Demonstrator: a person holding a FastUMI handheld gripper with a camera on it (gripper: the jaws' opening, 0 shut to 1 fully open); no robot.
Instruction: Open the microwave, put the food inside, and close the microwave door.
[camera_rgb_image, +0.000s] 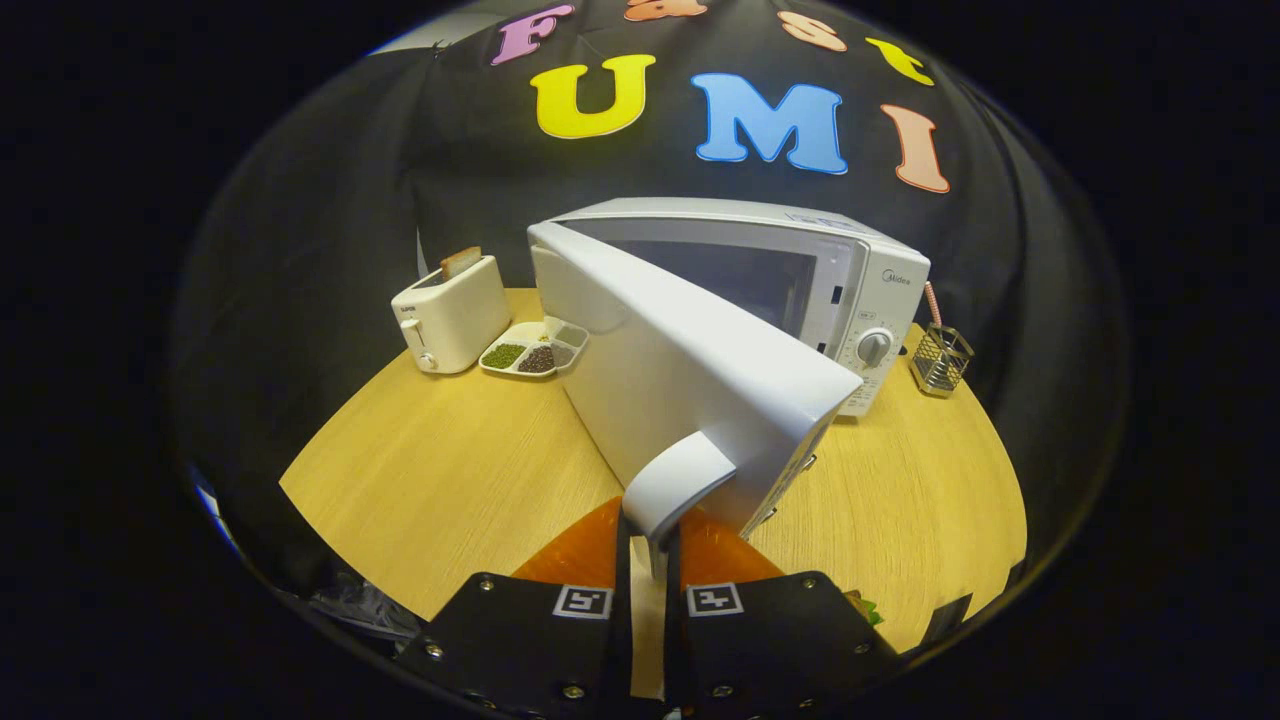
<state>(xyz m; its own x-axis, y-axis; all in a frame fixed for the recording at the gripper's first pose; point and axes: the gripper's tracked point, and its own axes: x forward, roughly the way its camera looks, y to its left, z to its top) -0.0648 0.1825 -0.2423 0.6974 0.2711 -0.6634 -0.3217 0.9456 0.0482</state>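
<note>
Hand-held gripper (648, 560) at bottom centre of the frame, fingers drawn narrow and pressed on either side of the door handle (675, 482), a curved white grip at the free edge of the microwave door (690, 385). Square marker tags on both finger bodies, just below the handle. Orange item (590, 550) low in the frame, directly behind the fingers and under the handle, lying on the surface (450, 470); identity unclear. Small patch of green at lower right beside the right finger body, too little visible to name.

Door swung well open, running from the handle at centre back toward its hinge at upper left of the microwave (800, 270). Dark cavity exposed behind the door; control panel with round knob (873, 347) at the right end of the body.

Farther back, left of centre: divided white tray (535, 352) with green and brown grains, just beside the door's hinge end; white toaster (450, 312) beyond it, one slice of bread (461, 261) standing in the slot. Right of the microwave: wire mesh holder (941, 358) near the surface's edge.
</note>
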